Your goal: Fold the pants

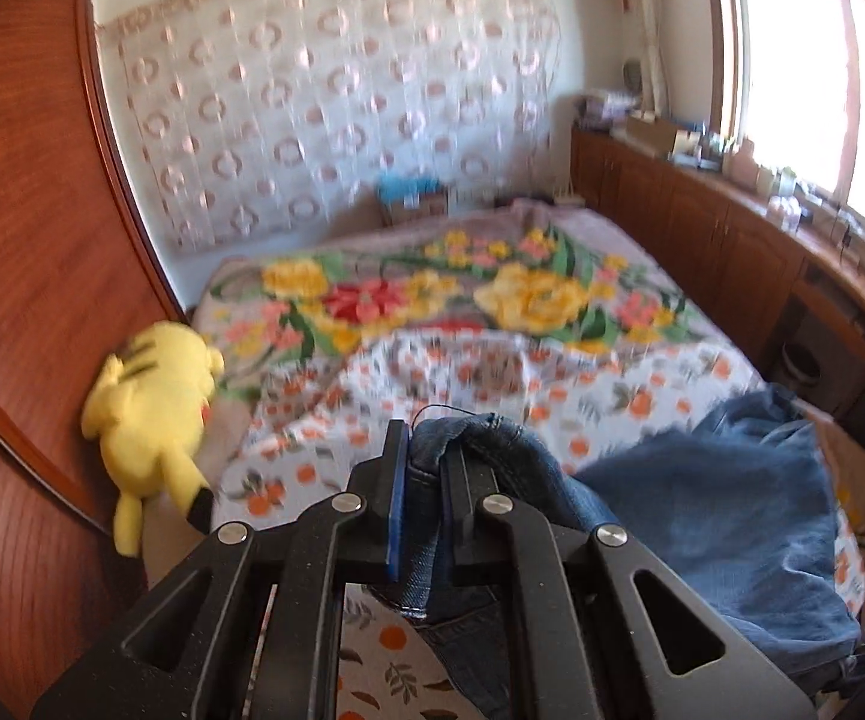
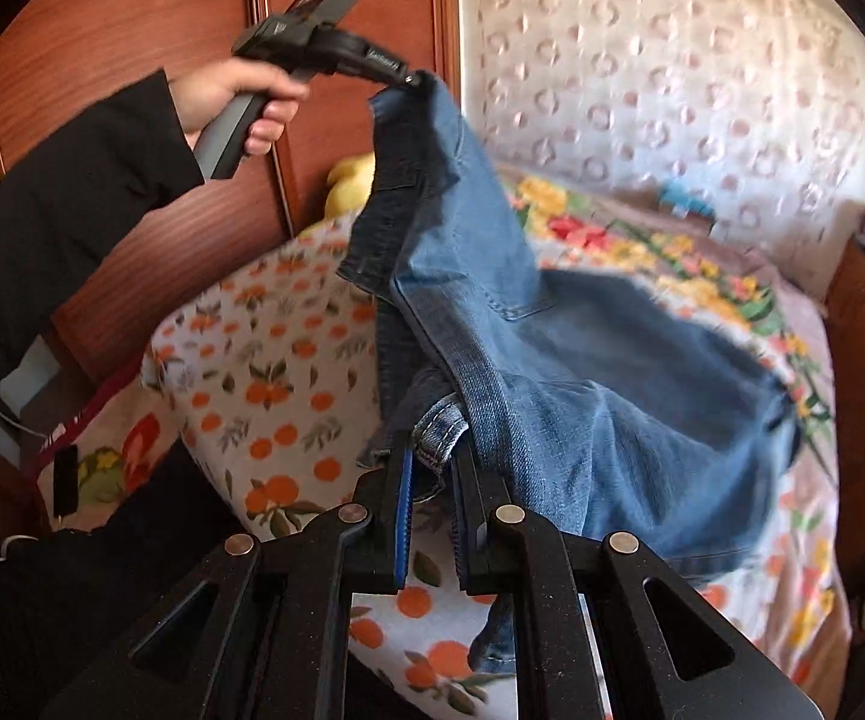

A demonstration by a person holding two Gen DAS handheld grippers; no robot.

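Both grippers are pinching the blue jeans [image 2: 552, 372] tight, with only cloth between their narrow jaws. In the right wrist view, the right gripper [image 2: 435, 450] is biting a thick stitched edge at about 6 o'clock, low and close to the camera. Up at 11 o'clock, the left gripper [image 2: 411, 79] is holding another corner of the same jeans high in the air, and a hand [image 2: 240, 102] in a dark sleeve [image 2: 60, 192] is gripping its handle. In the left wrist view, the left gripper [image 1: 426, 450] is showing folded denim squeezed between its blue pads [image 1: 396, 498].

The jeans are hanging between the two grippers like a slanted line, running from 11 o'clock down to 6 o'clock. From that line, the rest of the cloth is spilling toward 3 o'clock and drooping onto the bed [image 2: 288, 360] with the orange-fruit sheet. The free end is lying out at about 4 o'clock, well apart from both grippers, and the right gripper is nearer to it.

I think the jeans are being lifted and spread so they can be laid flat. Next, both held corners probably need to come level, with the long part stretched straight.

A yellow plush toy [image 1: 150, 414] is lying at 9 o'clock by the wooden wardrobe [image 1: 30, 240].
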